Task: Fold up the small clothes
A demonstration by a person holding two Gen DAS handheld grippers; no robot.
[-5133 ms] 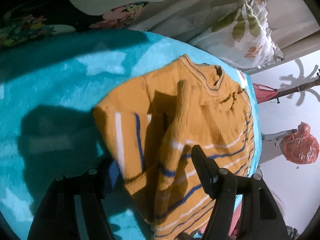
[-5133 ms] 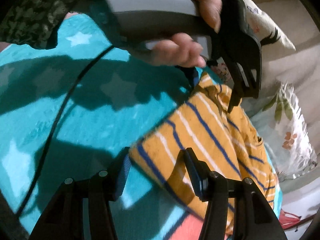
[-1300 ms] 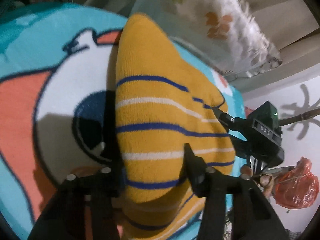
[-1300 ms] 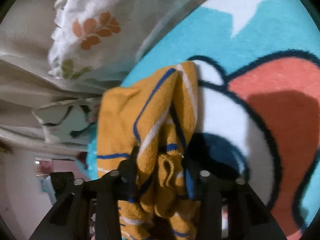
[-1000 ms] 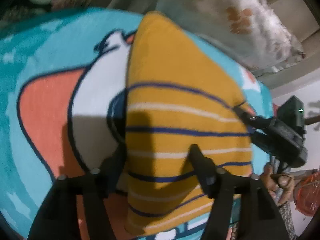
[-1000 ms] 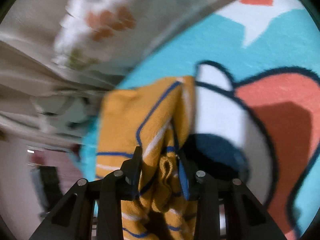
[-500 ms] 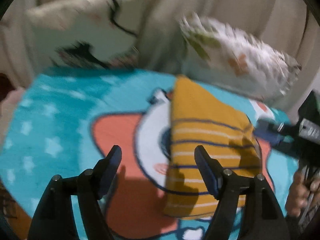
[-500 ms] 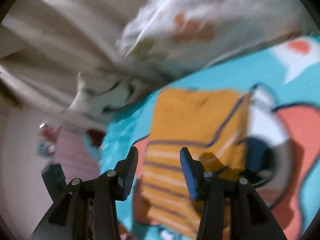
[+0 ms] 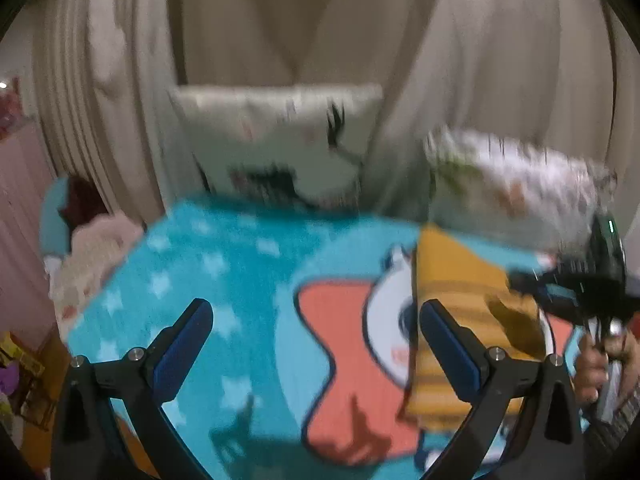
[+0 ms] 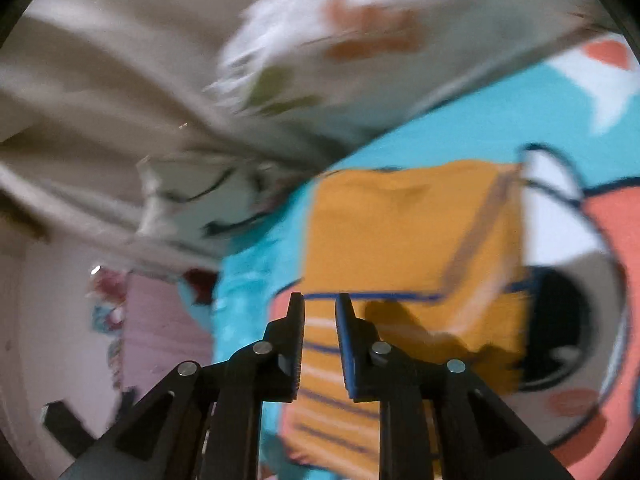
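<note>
The orange sweater with blue and white stripes [image 9: 460, 312] lies folded flat on the teal cartoon blanket [image 9: 224, 280], right of centre in the left wrist view. It also fills the middle of the right wrist view [image 10: 412, 240]. My left gripper [image 9: 316, 320] is wide open and empty, raised well back from the sweater. My right gripper [image 10: 320, 312] hovers above the sweater's striped end with its jaws nearly closed on nothing; it also shows at the right edge of the left wrist view [image 9: 576, 292]. Both views are motion-blurred.
A white pillow with a drawn face [image 9: 280, 144] and a floral pillow [image 9: 516, 188] lean against beige curtains [image 9: 320, 20] behind the blanket. Pink furniture and clutter [image 9: 24, 200] stand to the left. The blanket's edge drops off at the left.
Both grippers let go of the sweater and pulled up and away from it. The left jaws opened wide; the right jaws narrowed. The sweater stays folded on the blanket.
</note>
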